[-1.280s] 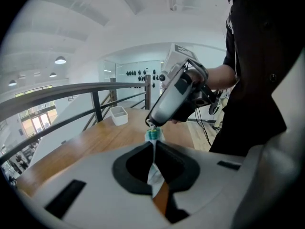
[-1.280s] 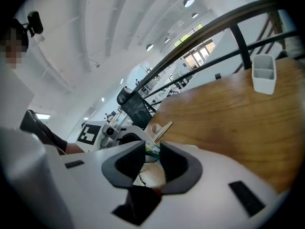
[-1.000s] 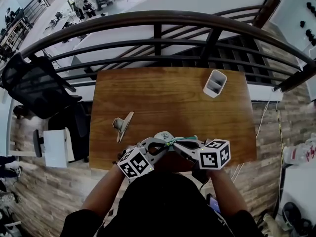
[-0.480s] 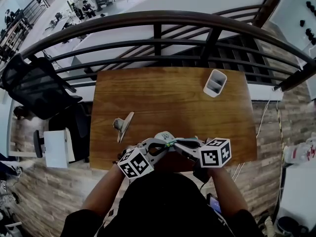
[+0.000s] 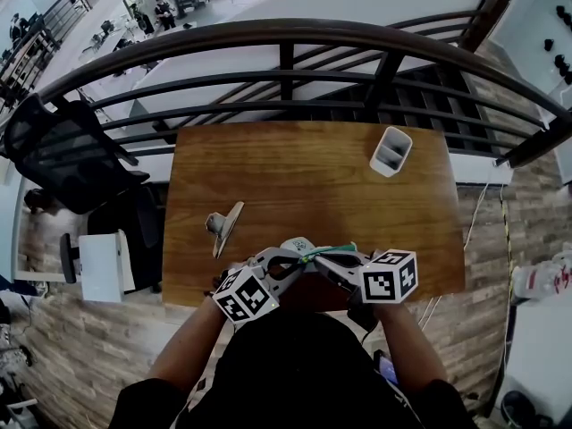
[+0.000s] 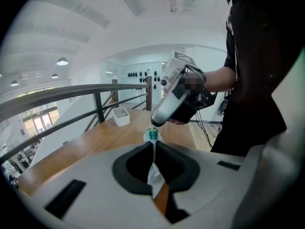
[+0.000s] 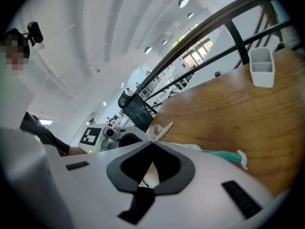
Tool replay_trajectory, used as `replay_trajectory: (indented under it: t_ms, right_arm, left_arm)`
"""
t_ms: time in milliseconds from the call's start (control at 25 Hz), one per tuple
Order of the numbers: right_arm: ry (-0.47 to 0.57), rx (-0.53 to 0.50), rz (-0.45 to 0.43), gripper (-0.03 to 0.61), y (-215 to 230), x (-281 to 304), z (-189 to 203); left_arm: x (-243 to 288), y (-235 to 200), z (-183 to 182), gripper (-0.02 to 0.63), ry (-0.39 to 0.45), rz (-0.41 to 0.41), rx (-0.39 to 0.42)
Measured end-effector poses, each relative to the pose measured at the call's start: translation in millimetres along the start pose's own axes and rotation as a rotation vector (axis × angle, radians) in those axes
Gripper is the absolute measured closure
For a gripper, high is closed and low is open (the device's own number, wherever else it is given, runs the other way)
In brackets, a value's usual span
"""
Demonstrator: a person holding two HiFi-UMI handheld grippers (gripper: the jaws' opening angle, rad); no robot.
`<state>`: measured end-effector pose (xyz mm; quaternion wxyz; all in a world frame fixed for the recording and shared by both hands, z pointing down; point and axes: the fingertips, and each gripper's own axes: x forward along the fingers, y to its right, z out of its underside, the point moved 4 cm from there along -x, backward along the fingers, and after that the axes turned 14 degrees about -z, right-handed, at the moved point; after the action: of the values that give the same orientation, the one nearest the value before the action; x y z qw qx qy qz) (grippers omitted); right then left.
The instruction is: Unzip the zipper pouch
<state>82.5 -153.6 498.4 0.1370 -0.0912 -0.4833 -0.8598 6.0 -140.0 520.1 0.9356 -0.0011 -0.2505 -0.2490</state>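
- My left gripper (image 6: pixel 153 142) is clamped on the zipper pouch (image 5: pixel 299 245). In the left gripper view the thin white fabric runs edge-on down through the closed jaws, and a bit of teal sticks up just past the tips.
- My right gripper (image 7: pixel 152 141) has just been closing and its tips now meet. Honestly I can't make out anything pinched between them in the right gripper view.
- The pouch is up off the table (image 5: pixel 313 177), strung between the two grippers at the lower middle of the head view, just over the near edge.
- Its long axis goes roughly left to right across the head view. The green zipper (image 7: pixel 221 154) tilts up a little toward the right.
- In the right gripper view that zipper pokes out to the right of the jaws and ends in a small white tab.
- Both grippers point in at each other, tips nearly touching.
- There's other stuff on the table too. A white bin (image 5: pixel 390 151) sits at the upper right, and a clip (image 5: pixel 222 226) lies left of centre. Both are well apart from the pouch.
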Motion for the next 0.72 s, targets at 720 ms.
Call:
replay_trajectory:
  t_ms: [720]
  right_arm:
    - [0.011,-0.032,0.05,0.581,-2.7,0.6,-8.2]
  left_arm:
    - [-5.9,-3.8,-7.4,0.588,0.018,-0.016,0.006]
